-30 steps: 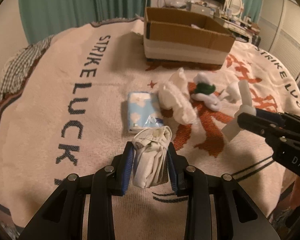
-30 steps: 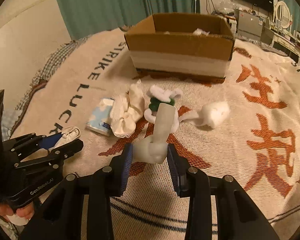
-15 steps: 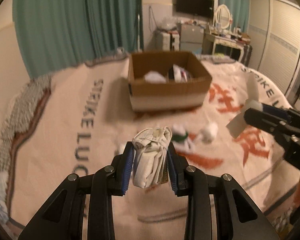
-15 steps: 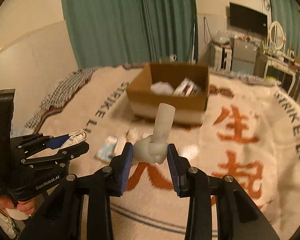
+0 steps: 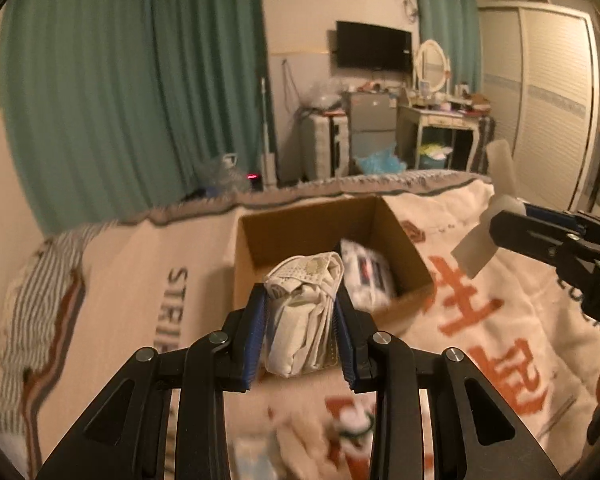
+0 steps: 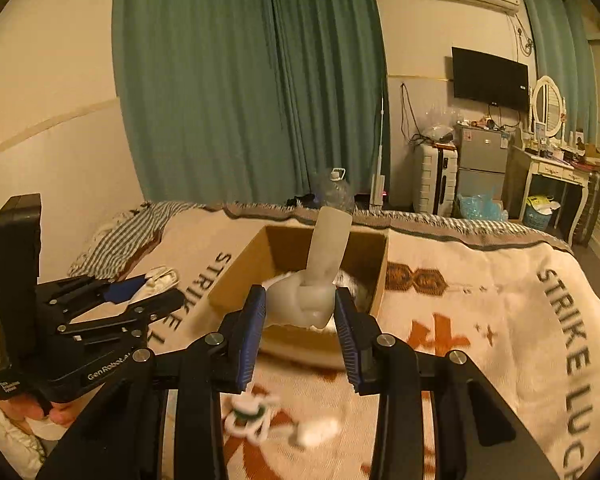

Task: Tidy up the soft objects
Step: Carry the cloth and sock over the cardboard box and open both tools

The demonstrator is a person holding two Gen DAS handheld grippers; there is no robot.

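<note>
My left gripper (image 5: 300, 332) is shut on a folded cream cloth bundle (image 5: 304, 312), held in the air just in front of the open cardboard box (image 5: 324, 220). My right gripper (image 6: 300, 326) is shut on a knotted white sock (image 6: 312, 280), also raised before the box (image 6: 236, 276). The box holds a white packet (image 5: 366, 276) and other pale items. Each gripper shows in the other's view: the right (image 5: 556, 236) at the right edge, the left (image 6: 148, 292) at the left.
Below the grippers on the cream "STRIKE LUCKY" blanket (image 6: 480, 300) lie a white-and-green soft item (image 6: 248, 414) and a white sock (image 6: 316, 434). A striped cloth (image 6: 128, 232) lies at the bed's far left. Teal curtains, a fridge and a dresser stand beyond the bed.
Both grippers have risen from the blanket and moved forward toward the box, each still holding its item. The loose items have dropped to the bottom of both views.
</note>
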